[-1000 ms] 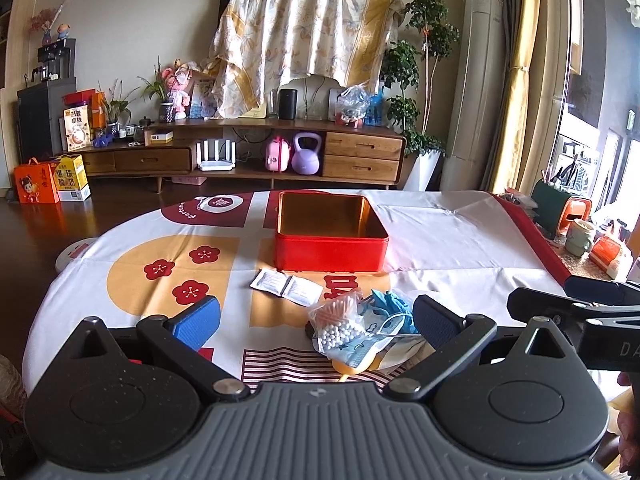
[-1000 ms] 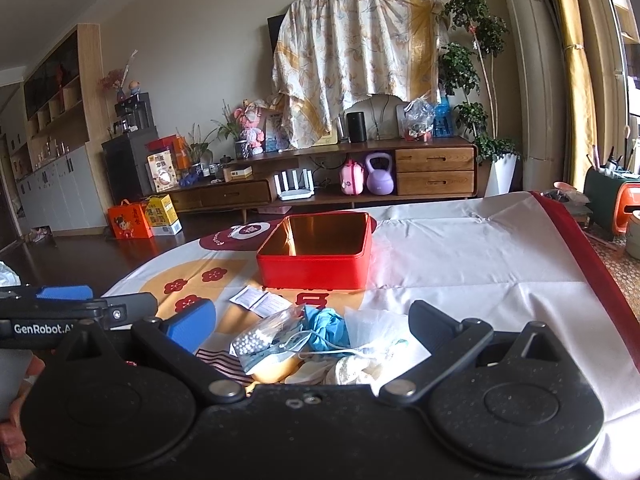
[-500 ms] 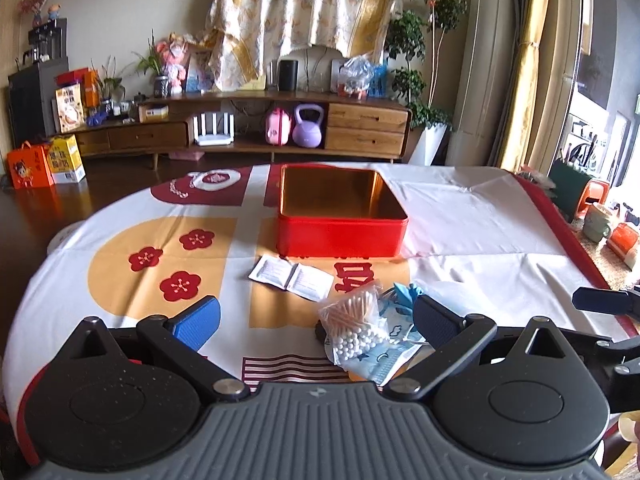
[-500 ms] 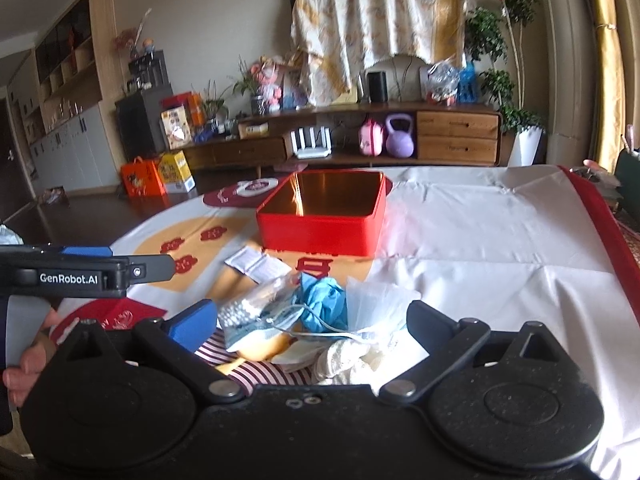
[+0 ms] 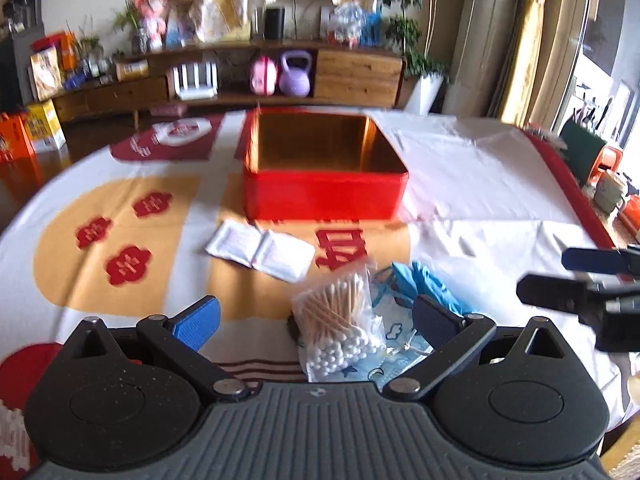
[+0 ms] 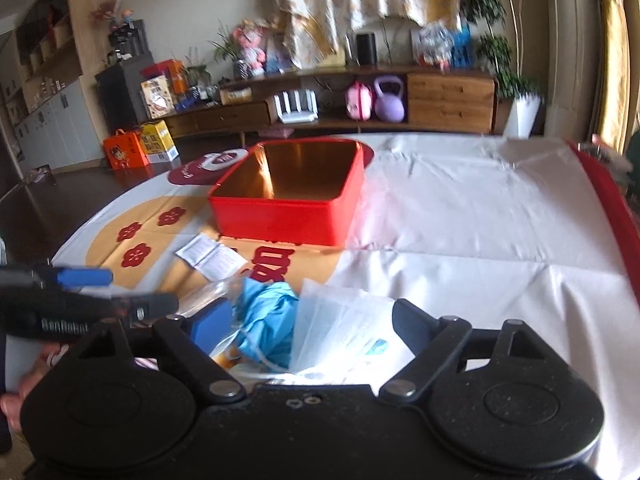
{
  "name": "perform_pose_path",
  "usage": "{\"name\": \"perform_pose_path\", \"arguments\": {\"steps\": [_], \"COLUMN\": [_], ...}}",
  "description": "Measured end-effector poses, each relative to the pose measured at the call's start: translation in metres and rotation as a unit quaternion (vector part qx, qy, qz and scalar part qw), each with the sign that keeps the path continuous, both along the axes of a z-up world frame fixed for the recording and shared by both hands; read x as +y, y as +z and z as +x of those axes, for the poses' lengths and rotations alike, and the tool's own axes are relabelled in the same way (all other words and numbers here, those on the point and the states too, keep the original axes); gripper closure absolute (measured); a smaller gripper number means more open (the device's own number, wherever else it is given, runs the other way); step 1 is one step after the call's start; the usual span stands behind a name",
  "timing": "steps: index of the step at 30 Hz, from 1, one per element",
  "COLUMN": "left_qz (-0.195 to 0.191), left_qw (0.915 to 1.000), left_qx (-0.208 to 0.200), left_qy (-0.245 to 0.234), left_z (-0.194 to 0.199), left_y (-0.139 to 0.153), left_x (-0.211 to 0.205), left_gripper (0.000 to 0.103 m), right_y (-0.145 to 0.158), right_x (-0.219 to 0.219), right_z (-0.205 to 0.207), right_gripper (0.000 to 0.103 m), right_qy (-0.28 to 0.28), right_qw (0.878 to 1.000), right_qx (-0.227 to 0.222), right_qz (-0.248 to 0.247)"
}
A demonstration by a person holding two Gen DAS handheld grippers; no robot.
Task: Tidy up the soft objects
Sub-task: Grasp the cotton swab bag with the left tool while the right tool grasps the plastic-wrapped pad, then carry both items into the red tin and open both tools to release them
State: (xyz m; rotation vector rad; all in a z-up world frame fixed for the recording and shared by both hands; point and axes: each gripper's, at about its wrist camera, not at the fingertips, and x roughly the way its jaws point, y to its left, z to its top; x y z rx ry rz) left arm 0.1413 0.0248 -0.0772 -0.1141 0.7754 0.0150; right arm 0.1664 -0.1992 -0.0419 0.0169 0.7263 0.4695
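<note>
Low centre of both views, the soft heap lies on the table (image 5: 480, 200) before the empty red tin (image 5: 324, 196). Right tool (image 6: 312, 322), nothing gripped, is closing around the blue glove (image 6: 266, 320): pinch only that. Left tool (image 5: 316, 316) gapes empty over the cotton swab bag (image 5: 340, 320)

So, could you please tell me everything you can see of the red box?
The red box is a shallow, square, open-topped tin with rounded corners, glossy red outside and shiny gold inside. It looks empty and sits flat on the tablecloth, beyond the pile of soft items. Nothing touches it but the cloth; a white packet lies just in front.
</note>
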Motion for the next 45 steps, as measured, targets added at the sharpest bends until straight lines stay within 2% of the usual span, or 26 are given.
{"name": "perform_pose_path", "arguments": {"steps": [2, 7, 8, 10, 12, 14, 16, 18, 22, 27, 29, 32, 35, 45], "left_qz": [-0.009, -0.037, -0.047, -0.074, -0.105, -0.117, -0.127, -0.137, -0.138, -0.126, -0.126, -0.117, -0.108, -0.101], "left_qw": [0.9998, 0.9975, 0.9964, 0.9932, 0.9889, 0.9864, 0.9844, 0.983, 0.9838, 0.9866, 0.9871, 0.9889, 0.9905, 0.9933], "left_qx": [0.019, 0.058, 0.067, 0.086, 0.102, 0.113, 0.118, 0.12, 0.113, 0.102, 0.097, 0.09, 0.083, 0.051], "left_qy": [0.002, 0.02, 0.025, 0.027, 0.024, 0.024, 0.025, 0.025, 0.019, 0.021, 0.02, 0.019, 0.02, 0.026], "left_z": [0.007, 0.025, 0.028, 0.034, 0.038, 0.041, 0.042, 0.042, 0.042, 0.04, 0.039, 0.037, 0.035, 0.019], "left_y": [-0.008, -0.022, -0.025, -0.031, -0.036, -0.04, -0.044, -0.045, -0.044, -0.041, -0.04, -0.04, -0.037, -0.01], "left_x": [0.001, 0.01, 0.013, 0.018, 0.022, 0.024, 0.025, 0.026, 0.024, 0.025, 0.027, 0.026, 0.027, 0.033], "left_gripper": [0.001, 0.012, 0.013, 0.021, 0.022, 0.024, 0.036, 0.04, 0.053, 0.062, 0.064, 0.066, 0.067, 0.067], "right_y": [-0.006, -0.019, -0.021, -0.025, -0.029, -0.033, -0.035, -0.037, -0.038, -0.037, -0.036, -0.034, -0.027, 0.012], "right_x": [0.0, 0.002, 0.002, 0.004, 0.004, 0.005, 0.006, 0.007, 0.008, 0.007, 0.007, 0.005, 0.004, -0.001], "right_z": [0.011, 0.029, 0.031, 0.036, 0.039, 0.042, 0.043, 0.042, 0.041, 0.038, 0.037, 0.035, 0.03, 0.015], "right_gripper": [0.017, 0.02, 0.021, 0.022, 0.022, 0.025, 0.028, 0.03, 0.045, 0.062, 0.074, 0.085, 0.091, 0.091], "right_qy": [-0.006, -0.019, -0.023, -0.026, -0.033, -0.037, -0.037, -0.037, -0.041, -0.044, -0.043, -0.045, -0.044, -0.037], "right_qw": [1.0, 0.998, 0.997, 0.996, 0.995, 0.993, 0.993, 0.992, 0.992, 0.993, 0.993, 0.993, 0.995, 0.997], "right_qx": [0.019, 0.058, 0.067, 0.081, 0.092, 0.105, 0.112, 0.116, 0.117, 0.11, 0.107, 0.103, 0.088, 0.049], "right_qz": [0.005, 0.013, 0.015, 0.019, 0.021, 0.025, 0.026, 0.021, 0.019, 0.015, 0.014, 0.019, 0.02, 0.045]}}
